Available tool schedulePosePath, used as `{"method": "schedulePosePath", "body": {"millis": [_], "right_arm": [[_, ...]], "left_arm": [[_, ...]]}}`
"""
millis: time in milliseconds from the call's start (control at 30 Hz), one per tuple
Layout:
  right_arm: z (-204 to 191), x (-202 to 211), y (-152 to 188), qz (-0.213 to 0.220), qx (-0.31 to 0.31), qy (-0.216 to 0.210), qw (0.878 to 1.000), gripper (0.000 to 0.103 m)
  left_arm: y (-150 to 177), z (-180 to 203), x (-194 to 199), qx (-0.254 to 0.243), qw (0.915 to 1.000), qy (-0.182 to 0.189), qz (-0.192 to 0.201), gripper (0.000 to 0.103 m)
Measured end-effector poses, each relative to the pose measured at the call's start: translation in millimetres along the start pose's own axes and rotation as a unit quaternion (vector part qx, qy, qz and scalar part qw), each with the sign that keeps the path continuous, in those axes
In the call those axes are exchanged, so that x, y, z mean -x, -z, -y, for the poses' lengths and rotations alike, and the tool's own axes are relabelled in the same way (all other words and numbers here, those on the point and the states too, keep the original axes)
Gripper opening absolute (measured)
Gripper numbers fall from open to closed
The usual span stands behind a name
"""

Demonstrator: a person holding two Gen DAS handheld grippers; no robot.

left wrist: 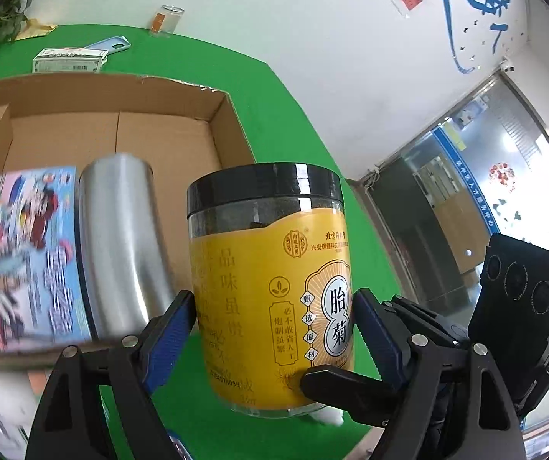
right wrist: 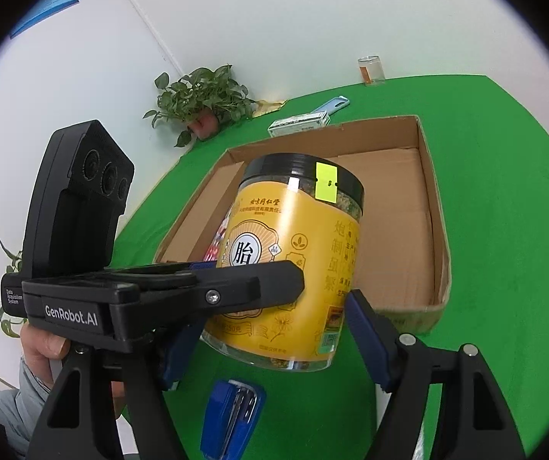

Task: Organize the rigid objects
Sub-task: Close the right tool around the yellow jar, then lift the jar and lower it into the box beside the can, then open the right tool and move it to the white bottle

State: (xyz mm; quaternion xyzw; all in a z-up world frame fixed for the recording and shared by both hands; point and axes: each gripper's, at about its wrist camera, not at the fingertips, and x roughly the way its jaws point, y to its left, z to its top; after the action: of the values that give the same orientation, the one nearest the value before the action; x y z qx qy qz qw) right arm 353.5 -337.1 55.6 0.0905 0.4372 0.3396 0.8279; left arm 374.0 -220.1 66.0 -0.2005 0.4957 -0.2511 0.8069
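A clear jar (left wrist: 270,287) with a black lid and yellow label is held between the blue pads of my left gripper (left wrist: 274,322), above the green table beside an open cardboard box (left wrist: 232,130). In the box lie a steel tumbler (left wrist: 121,237) and a colourful booklet (left wrist: 25,257). In the right wrist view the same jar (right wrist: 293,260) hangs tilted over the box's near edge (right wrist: 437,268), with the left gripper (right wrist: 159,287) clamped across it. My right gripper (right wrist: 274,341) straddles the jar's lower part; whether its pads touch cannot be told.
A blue stapler (right wrist: 232,418) lies on the green table below the jar. At the far end are a small white carton (right wrist: 299,122), a blue phone case (right wrist: 332,105), a glass jar (right wrist: 370,71) and a potted plant (right wrist: 205,99). A white wall stands behind.
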Motion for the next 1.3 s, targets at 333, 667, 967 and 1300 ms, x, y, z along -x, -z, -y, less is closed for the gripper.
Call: {"method": "schedulePosePath", "body": {"millis": [333,667,967,1300], "right_arm": [[35.4,-52.0,-18.9,-0.064,-0.012,-0.004,0.998,0.066],[58.2,-73.1,-20.9,-0.105,-0.029,-0.005,0.994,0.064],[69.0,-83.5,-14.0,-0.119,-0.048,-0.002,0.992,0.051],[23.7,-14.8,39.0,0.061,0.050,0.148,0.986,0.092]], "left_arm": [[-32.9,-41.1,-57.7,0.015,0.9972,-0.058,-0.046,0.081],[-46.2,-41.1,-87.1,0.031,0.9926,-0.092,-0.073,0.080],[-30.2,-46.7,-45.4,0.011,0.9945,-0.103,-0.014,0.080],[48.1,-55.8,62.9,-0.067,0.9543,-0.214,0.198,0.102]]}}
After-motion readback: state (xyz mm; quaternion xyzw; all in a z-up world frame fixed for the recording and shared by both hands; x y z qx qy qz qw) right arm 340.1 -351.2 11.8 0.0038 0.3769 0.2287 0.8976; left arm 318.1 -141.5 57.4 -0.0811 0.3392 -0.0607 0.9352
